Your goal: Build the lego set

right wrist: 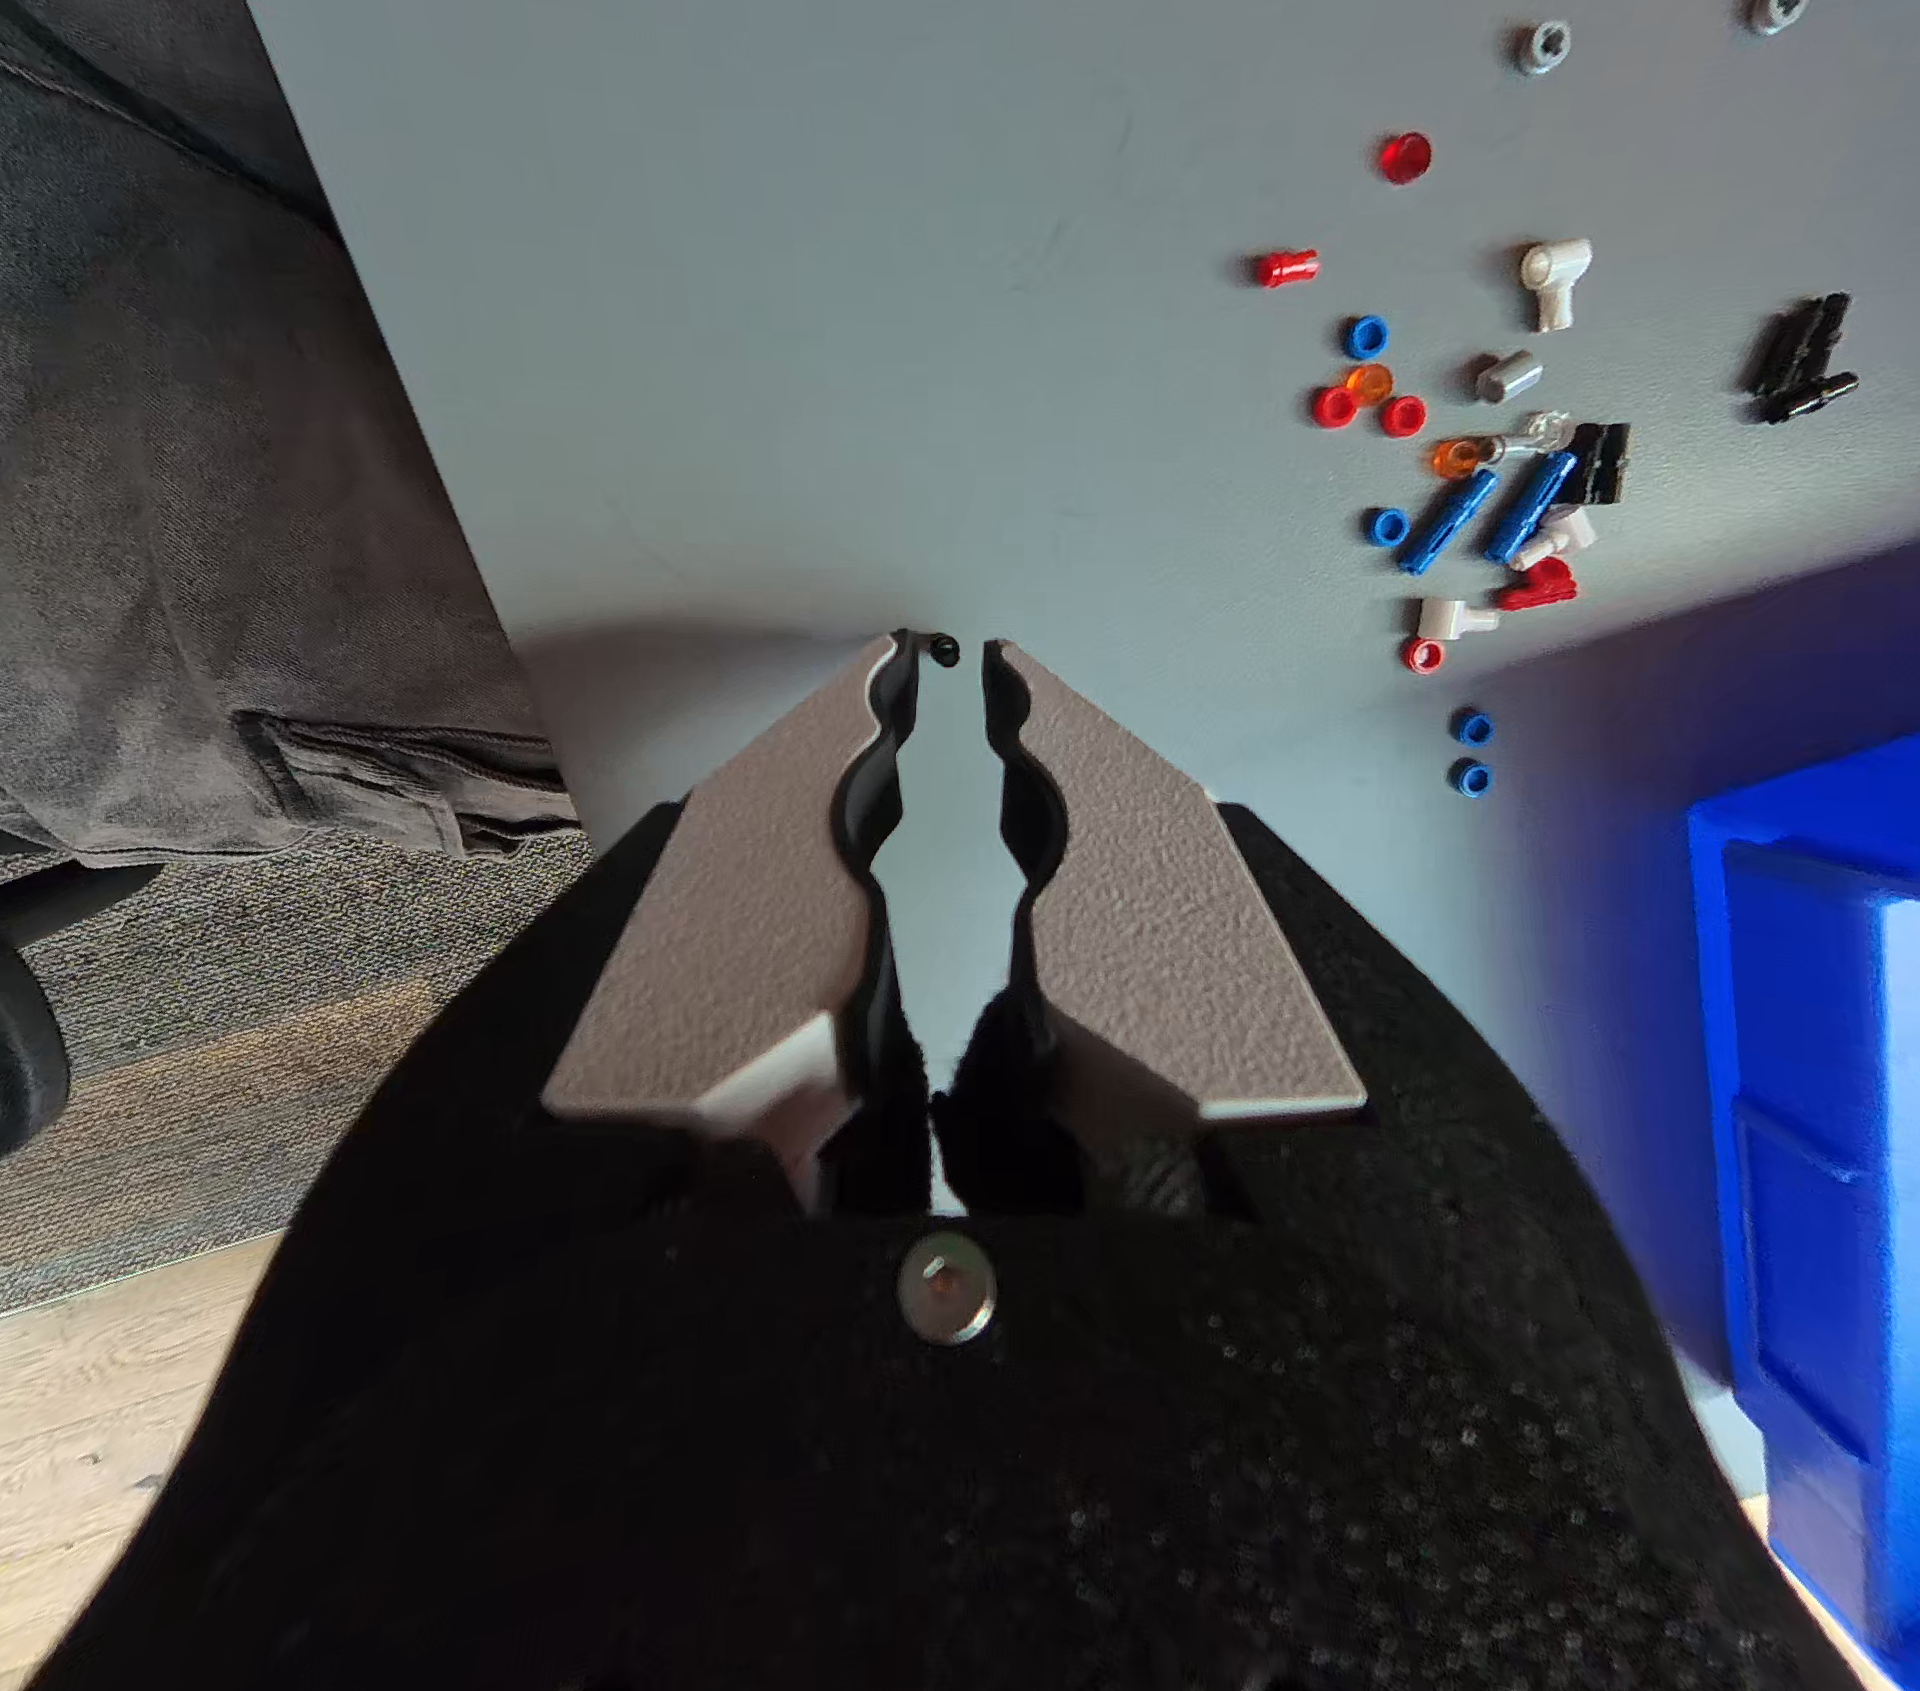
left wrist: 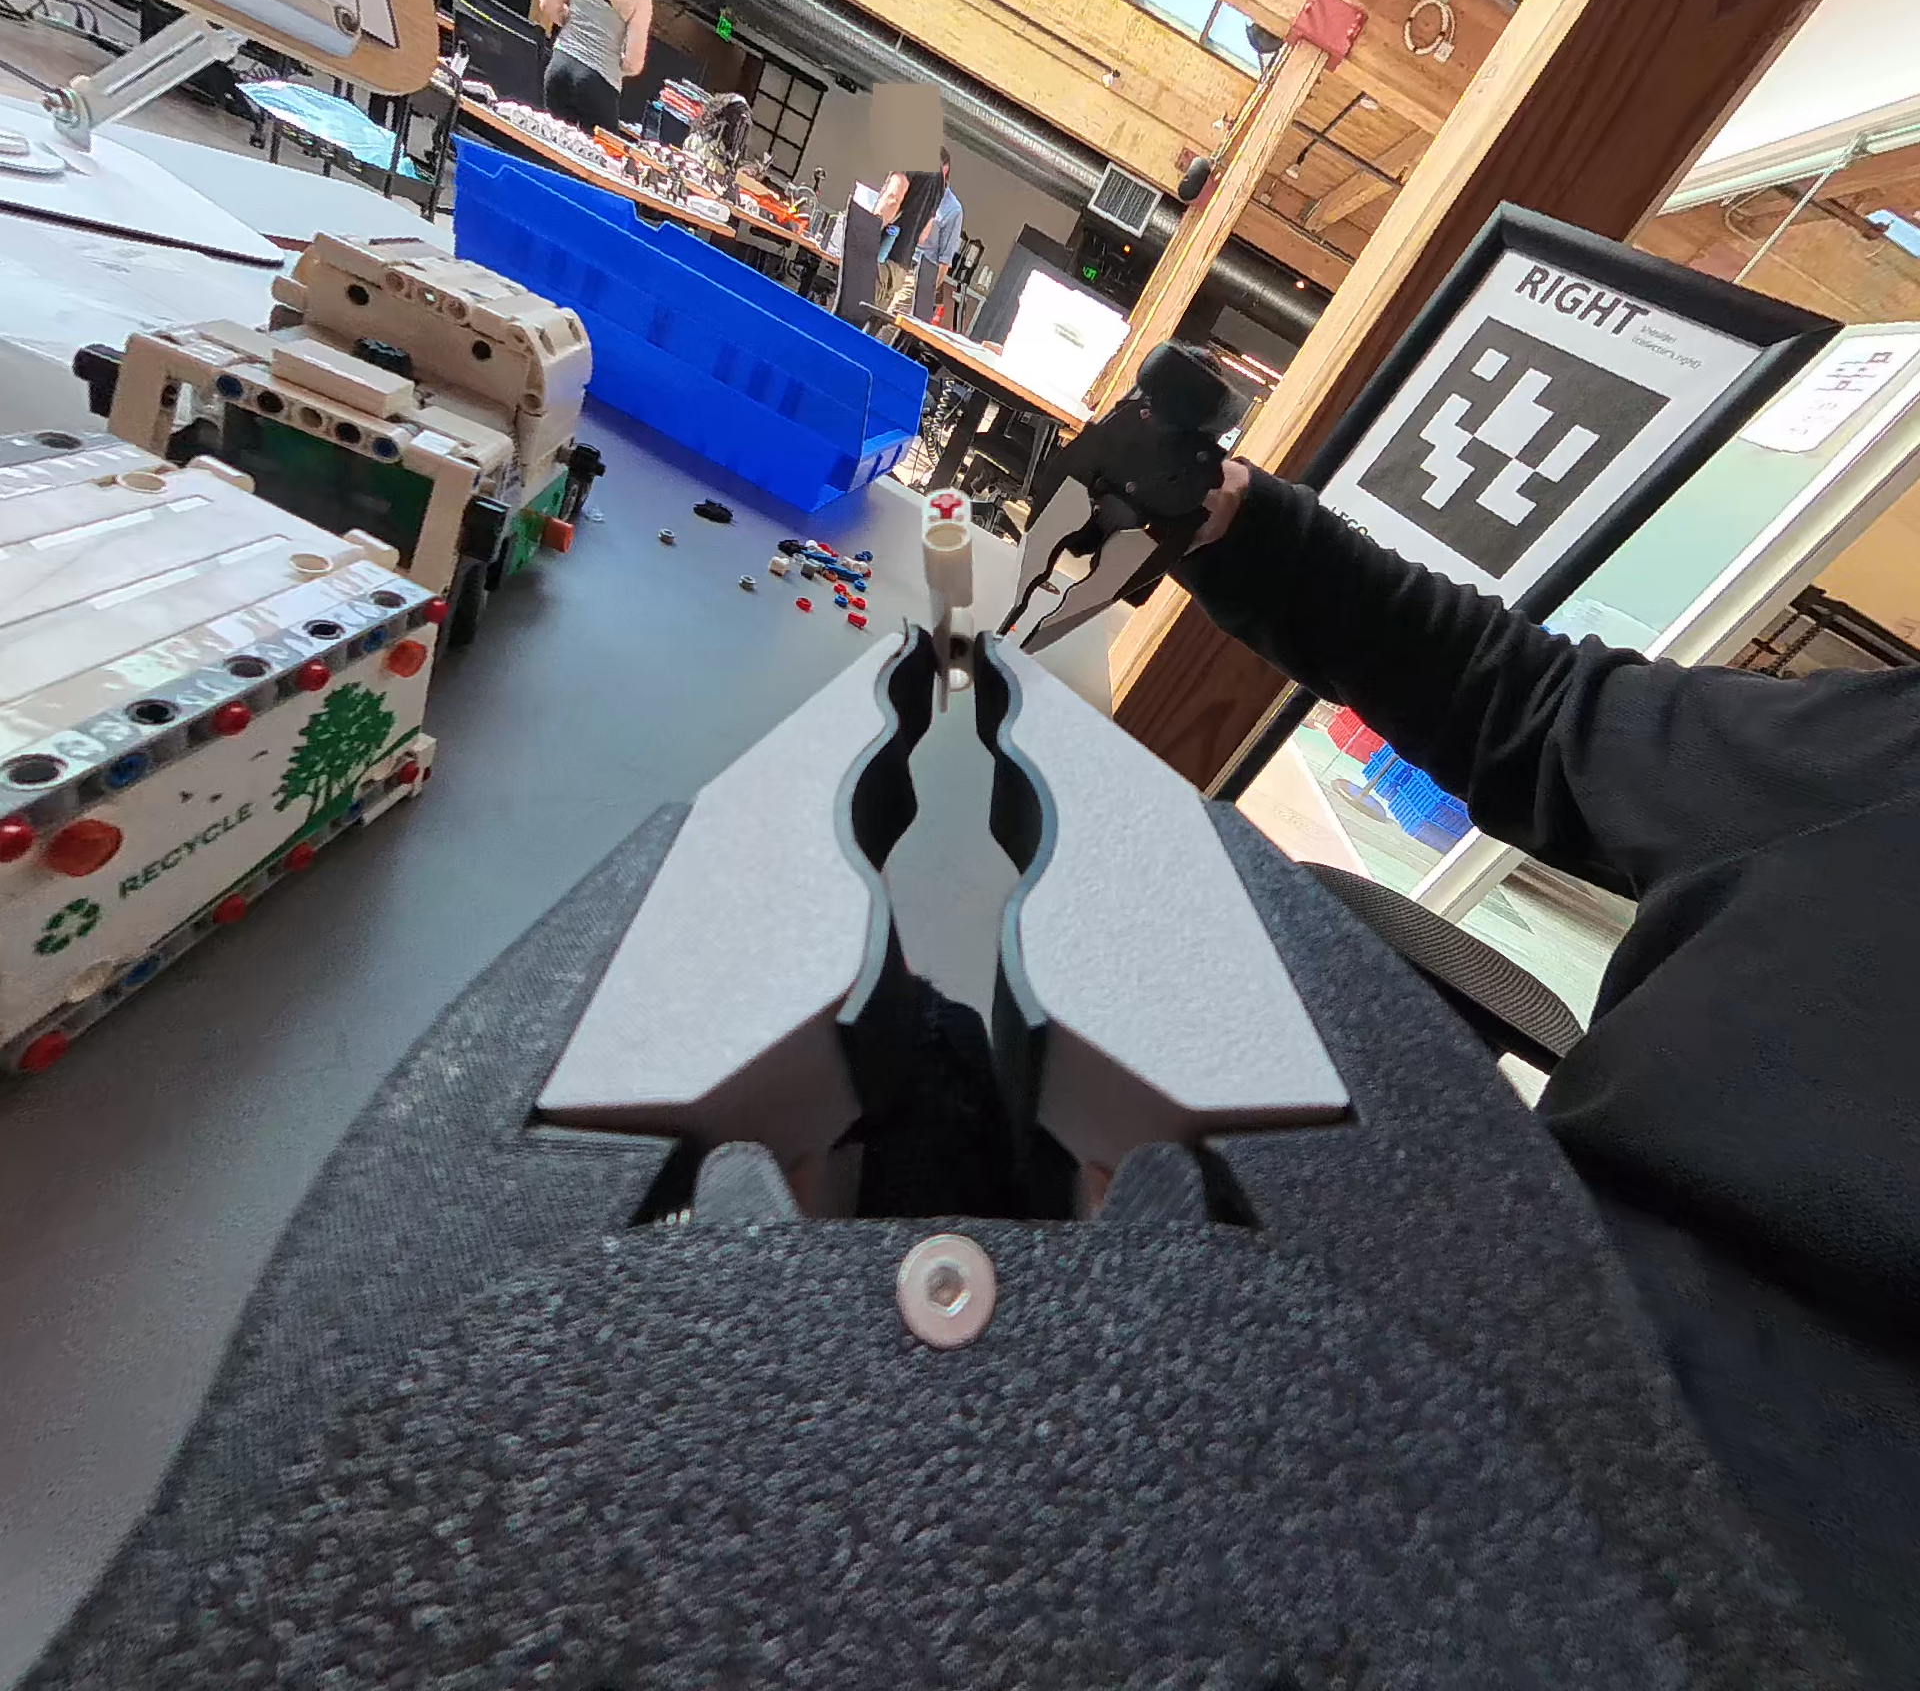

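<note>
My left gripper (left wrist: pixel 948 652) is shut on a small white connector piece (left wrist: pixel 948 566) with a red axle end on top, held upright above the grey table (left wrist: pixel 582 706). The white recycling truck model (left wrist: pixel 208 706) stands at the left. My right gripper (right wrist: pixel 948 654) points down at the table (right wrist: pixel 831 187) with its jaws a little apart. A tiny black piece (right wrist: pixel 943 652) sits by its left fingertip; I cannot tell if it is touching. The right gripper also shows in the left wrist view (left wrist: pixel 1023 633), just right of the white piece.
Loose small pieces (right wrist: pixel 1475 446) in red, blue, black, grey and orange lie to the right of the right gripper; they also show in the left wrist view (left wrist: pixel 821 571). A blue bin (left wrist: pixel 686 353) (right wrist: pixel 1818 1122) stands behind them. A framed marker sign (left wrist: pixel 1538 436) stands at the right. Tip to tip, the grippers are about 35 cm apart.
</note>
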Demonstrator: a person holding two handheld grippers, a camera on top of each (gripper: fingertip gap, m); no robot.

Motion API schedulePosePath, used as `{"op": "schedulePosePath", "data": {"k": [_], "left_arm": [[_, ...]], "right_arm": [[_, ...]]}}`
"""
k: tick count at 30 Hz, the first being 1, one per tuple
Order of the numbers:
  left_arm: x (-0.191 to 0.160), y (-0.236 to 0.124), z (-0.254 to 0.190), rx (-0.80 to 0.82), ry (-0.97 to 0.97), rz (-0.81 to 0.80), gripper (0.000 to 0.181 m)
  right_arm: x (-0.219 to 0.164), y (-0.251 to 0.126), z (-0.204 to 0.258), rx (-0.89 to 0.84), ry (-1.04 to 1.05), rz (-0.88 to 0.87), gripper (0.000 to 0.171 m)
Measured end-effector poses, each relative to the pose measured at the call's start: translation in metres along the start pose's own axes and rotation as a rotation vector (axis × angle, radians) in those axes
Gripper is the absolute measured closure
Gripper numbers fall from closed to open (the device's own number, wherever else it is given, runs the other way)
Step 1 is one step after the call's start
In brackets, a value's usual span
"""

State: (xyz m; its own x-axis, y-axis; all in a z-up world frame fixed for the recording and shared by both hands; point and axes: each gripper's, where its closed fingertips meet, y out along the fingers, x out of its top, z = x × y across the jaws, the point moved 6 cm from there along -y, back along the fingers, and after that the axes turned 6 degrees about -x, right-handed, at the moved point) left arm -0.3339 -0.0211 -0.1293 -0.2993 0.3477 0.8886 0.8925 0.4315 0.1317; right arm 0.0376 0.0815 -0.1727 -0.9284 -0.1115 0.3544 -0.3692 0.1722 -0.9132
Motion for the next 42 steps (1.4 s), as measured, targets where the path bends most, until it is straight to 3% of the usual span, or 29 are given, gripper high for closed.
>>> {"op": "schedulePosePath", "data": {"k": [15, 17, 21, 26, 31, 42], "left_arm": [[-0.001, 0.001, -0.003, -0.025, 0.008, 0.006, 0.176], [-0.002, 0.003, -0.011, -0.101, -0.017, -0.015, 0.176], [-0.005, 0.014, -0.028, -0.222, -0.053, -0.099, 0.176], [-0.005, 0.016, -0.034, -0.288, -0.087, -0.142, 0.177], [-0.01, 0.019, -0.038, -0.291, -0.065, -0.095, 0.177], [-0.011, 0.023, -0.036, -0.243, -0.032, -0.067, 0.177]], "right_arm": [[0.012, 0.0, -0.001, 0.041, 0.062, -0.03, 0.168], [0.041, -0.014, 0.002, 0.041, 0.125, -0.203, 0.168], [0.139, -0.045, 0.037, 0.14, 0.192, -0.736, 0.168], [0.225, -0.021, 0.062, 0.289, 0.33, -1.11, 0.169], [0.242, -0.001, 0.056, 0.383, 0.355, -1.216, 0.169], [0.245, 0.005, 0.062, 0.397, 0.322, -1.126, 0.169]]}}
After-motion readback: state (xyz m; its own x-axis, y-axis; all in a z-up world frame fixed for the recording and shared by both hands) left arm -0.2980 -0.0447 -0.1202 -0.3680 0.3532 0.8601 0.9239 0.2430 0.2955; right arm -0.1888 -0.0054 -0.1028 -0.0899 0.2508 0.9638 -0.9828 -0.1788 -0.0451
